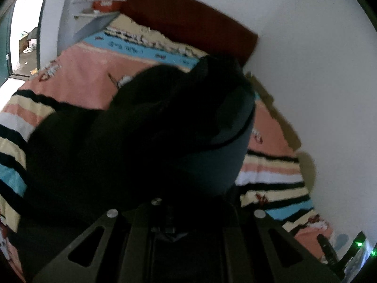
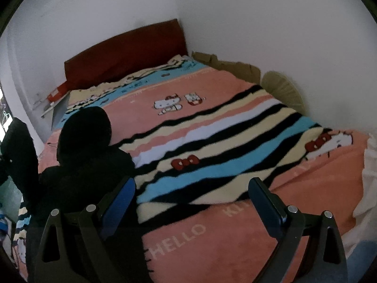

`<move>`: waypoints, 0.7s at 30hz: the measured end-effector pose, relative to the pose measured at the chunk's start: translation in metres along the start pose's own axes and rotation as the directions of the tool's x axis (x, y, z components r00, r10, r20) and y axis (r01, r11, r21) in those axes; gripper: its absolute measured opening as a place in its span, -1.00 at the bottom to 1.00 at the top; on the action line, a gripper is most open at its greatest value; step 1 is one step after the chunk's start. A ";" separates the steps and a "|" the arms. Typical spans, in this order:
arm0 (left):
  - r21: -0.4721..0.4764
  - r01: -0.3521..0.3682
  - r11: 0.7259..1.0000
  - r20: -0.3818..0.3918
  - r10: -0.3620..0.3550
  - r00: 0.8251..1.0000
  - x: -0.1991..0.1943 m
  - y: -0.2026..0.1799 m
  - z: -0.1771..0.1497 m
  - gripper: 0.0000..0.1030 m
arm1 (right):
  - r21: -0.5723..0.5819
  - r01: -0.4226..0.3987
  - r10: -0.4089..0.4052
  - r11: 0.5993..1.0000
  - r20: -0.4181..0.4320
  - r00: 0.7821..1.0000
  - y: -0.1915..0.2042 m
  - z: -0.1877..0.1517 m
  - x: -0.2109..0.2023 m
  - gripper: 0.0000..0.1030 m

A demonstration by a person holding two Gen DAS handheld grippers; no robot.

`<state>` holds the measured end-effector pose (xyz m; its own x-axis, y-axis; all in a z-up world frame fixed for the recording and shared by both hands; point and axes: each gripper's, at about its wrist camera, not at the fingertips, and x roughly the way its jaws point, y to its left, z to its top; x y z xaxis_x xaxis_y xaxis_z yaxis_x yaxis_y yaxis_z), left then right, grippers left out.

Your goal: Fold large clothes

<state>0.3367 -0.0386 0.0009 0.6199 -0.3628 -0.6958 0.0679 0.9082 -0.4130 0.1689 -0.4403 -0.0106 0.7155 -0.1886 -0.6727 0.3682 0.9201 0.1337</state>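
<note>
A large black hooded garment (image 1: 146,127) fills the middle of the left wrist view, bunched up over my left gripper (image 1: 165,188), whose fingers are hidden under the cloth; it seems shut on the fabric, with a grey lining (image 1: 219,162) showing. In the right wrist view the same garment (image 2: 87,155) lies in a heap on the left side of the bed, hood towards the headboard. My right gripper (image 2: 190,200) is open and empty, its blue pads (image 2: 120,202) wide apart above the blanket, just right of the garment.
The bed carries a pink Hello Kitty blanket (image 2: 212,127) with black, blue and cream stripes. A dark red headboard (image 2: 124,49) stands against the white wall. A doorway (image 1: 21,35) opens at far left. Red box and clutter (image 1: 106,4) sit beside the headboard.
</note>
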 end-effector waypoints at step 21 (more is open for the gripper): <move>0.076 -0.111 0.991 -0.157 0.122 0.980 0.083 -0.024 -0.058 0.13 | 0.023 -0.001 0.002 1.000 -0.069 0.998 -0.017 -0.031 0.006 0.86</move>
<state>0.3411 -0.1028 -0.0810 0.4931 -0.2773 -0.8246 0.0578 0.9562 -0.2870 0.1489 -0.4461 -0.0396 0.6739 -0.1627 -0.7207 0.3817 0.9119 0.1510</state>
